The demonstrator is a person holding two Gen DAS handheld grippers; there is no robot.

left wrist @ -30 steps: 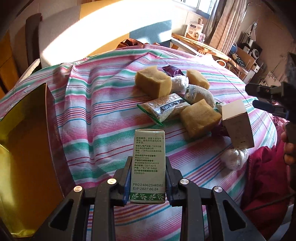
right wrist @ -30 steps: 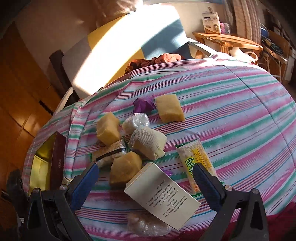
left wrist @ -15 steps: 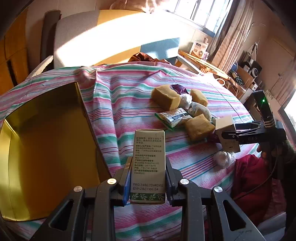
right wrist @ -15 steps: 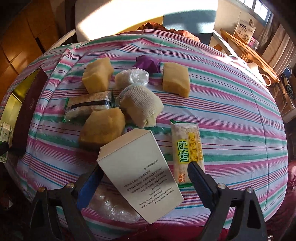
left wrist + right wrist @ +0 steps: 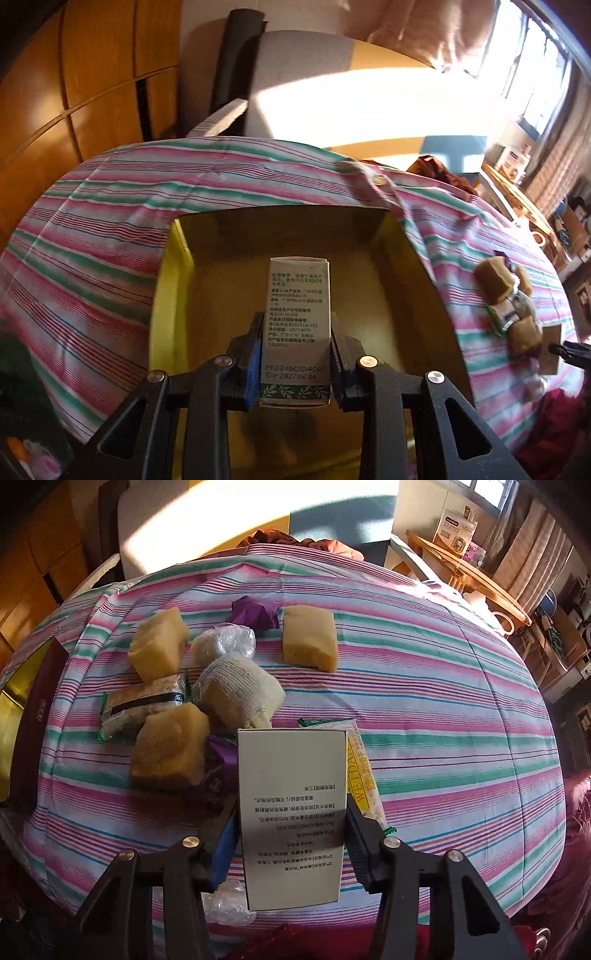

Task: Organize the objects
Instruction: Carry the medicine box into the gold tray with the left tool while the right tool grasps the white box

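Left gripper (image 5: pixel 294 363) clamps a narrow green-and-white carton (image 5: pixel 295 332) upright above the open gold-lined box (image 5: pixel 166 295) sitting on the striped bench (image 5: pixel 92 229). Right gripper (image 5: pixel 291 834) has just been closing, and its jaws now meet the sides of a wider white carton (image 5: pixel 291 812) on the bench. Beyond that carton lie yellow sponge blocks (image 5: pixel 168 749), a gauze-wrapped bundle (image 5: pixel 240 690), snack packets (image 5: pixel 144 705) and purple wrappers (image 5: pixel 253 613).

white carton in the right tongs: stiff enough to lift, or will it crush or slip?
The white carton probably stays stiff: its faces look flat and edges crisp between the right tongs, whose jaws have just been closing. Likely light. Smooth card might slip.
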